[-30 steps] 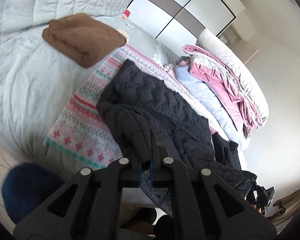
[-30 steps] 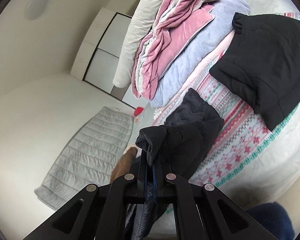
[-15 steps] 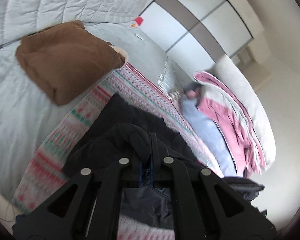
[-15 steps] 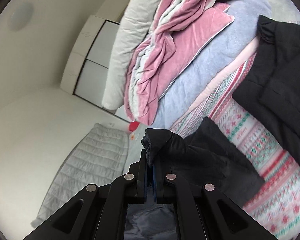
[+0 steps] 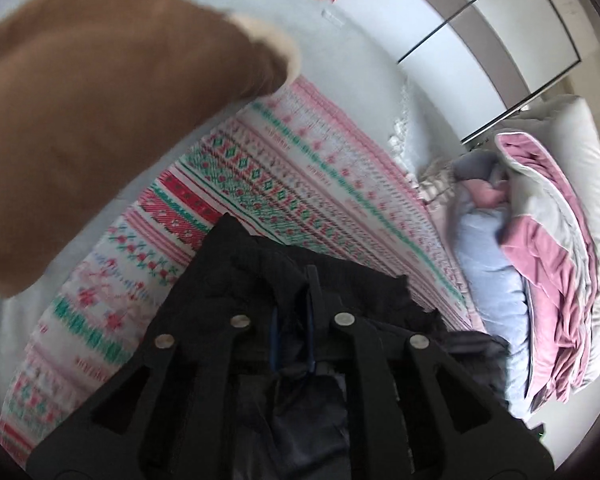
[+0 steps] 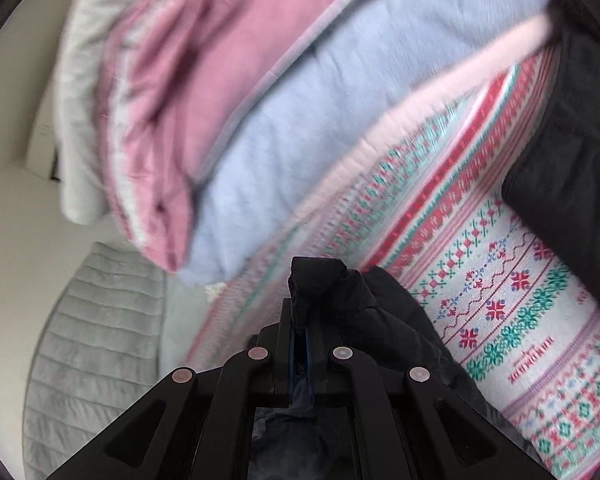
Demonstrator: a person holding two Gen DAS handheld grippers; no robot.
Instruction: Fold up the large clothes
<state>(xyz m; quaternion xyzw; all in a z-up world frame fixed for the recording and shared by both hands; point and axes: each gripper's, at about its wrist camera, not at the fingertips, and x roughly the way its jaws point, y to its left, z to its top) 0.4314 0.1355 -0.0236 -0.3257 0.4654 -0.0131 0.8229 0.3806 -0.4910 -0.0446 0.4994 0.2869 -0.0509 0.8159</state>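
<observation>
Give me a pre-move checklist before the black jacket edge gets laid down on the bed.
1. Right gripper clamped on the black jacket: ok, a fold stands between the closed fingers.
2. Left gripper grip: not ok, its jaws are opening, with jacket fabric between them.
3. Landing area on the patterned blanket ahead of the left gripper: ok, bare.
4. Brown garment out of the way: cannot tell, it lies close beside the blanket and the view is blurred.
5. Pink and blue bedding pile clear of the fold: ok, it sits beyond the blanket edge.
6. Jacket lying flat underneath: cannot tell, hidden by the grippers.
</observation>
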